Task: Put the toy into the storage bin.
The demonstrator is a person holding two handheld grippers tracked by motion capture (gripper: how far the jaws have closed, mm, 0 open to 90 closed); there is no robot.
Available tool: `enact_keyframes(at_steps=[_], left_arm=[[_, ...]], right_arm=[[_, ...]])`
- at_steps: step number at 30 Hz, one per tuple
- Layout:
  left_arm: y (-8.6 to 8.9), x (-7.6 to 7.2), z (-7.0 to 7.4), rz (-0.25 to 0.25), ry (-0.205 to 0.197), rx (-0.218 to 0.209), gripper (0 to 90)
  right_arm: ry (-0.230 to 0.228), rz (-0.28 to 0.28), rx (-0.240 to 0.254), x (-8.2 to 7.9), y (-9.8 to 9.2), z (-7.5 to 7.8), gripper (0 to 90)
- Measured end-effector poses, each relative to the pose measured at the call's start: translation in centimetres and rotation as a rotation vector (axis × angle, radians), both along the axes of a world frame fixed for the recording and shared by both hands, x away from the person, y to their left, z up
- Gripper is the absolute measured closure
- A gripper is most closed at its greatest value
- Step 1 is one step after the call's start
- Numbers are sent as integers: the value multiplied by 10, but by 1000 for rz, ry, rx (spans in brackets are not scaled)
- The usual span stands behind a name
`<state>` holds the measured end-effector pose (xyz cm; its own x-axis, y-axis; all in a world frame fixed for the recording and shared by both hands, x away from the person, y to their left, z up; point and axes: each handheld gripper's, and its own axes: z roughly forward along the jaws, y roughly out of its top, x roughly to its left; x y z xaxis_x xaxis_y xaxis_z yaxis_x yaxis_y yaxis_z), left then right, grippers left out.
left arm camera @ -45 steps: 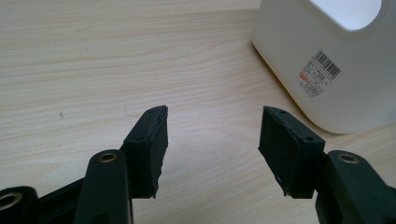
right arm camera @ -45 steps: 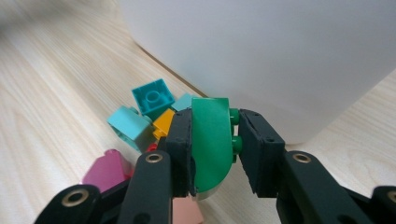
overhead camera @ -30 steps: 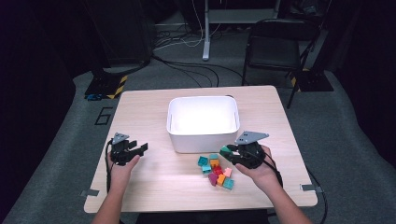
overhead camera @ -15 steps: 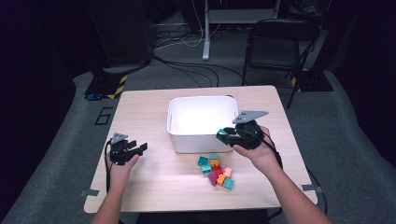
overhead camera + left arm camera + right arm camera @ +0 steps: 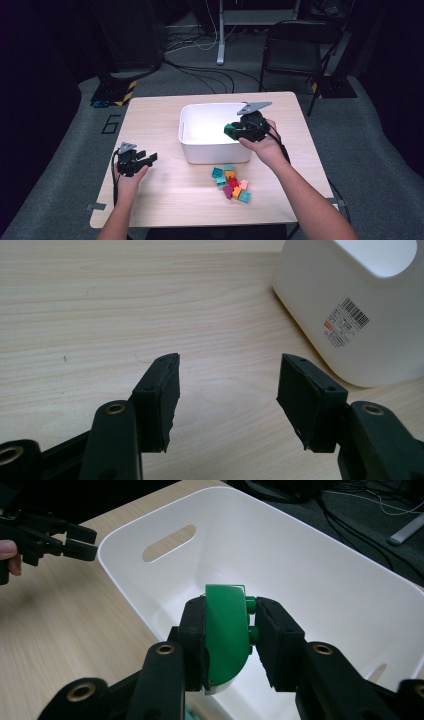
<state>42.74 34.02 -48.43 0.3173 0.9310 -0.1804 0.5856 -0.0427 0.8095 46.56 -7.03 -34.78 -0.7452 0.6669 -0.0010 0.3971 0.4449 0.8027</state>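
A person works at a pale wood-grain surface [image 5: 165, 200], a two-jaw gripper in each hand, forearms entering from the bottom of the high view.

Right of centre in that view, the right gripper [image 5: 235, 131] hangs over the near right part of a white tub [image 5: 210, 150]. Its black jaws are clenched on a green toy block [image 5: 227, 635], held above the tub's open mouth. In the right gripper view the block sits at the centre of the frame: smooth glossy plastic, flat on one face, rounded along its lower edge, with small round studs pushing against one pad.

At the lower left of the high view, the left gripper [image 5: 145, 160] rests low over the surface, jaws released and nothing between them. In the left gripper view its matte, blocky pads [image 5: 160, 395] stand apart over bare wood.

The tub is smooth moulded plastic with rounded corners, a slot handle in one wall and a barcode sticker [image 5: 347, 322] outside. Below it in the high view lies a loose cluster of small blocks [image 5: 231, 182] in teal, orange, red and pink.

Risks, as a judgement: the studs give the jaws an uneven hold, so the block could twist or slip free early. Released too near the rim, it might clip the edge and bounce out onto the surface.
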Motion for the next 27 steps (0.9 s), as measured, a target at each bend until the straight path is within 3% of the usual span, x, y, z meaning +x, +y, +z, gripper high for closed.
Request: enact_keyframes(at_steps=[13, 22, 27], left_arm=[[5, 1, -1, 15, -3, -14, 419], [6, 1, -1, 13, 9, -16, 419], [6, 2, -2, 13, 6, -16, 419]], right_arm=[[35, 43, 0, 40, 35, 8, 661], [21, 63, -52, 65, 55, 0, 661], [23, 64, -30, 76, 58, -3, 661]])
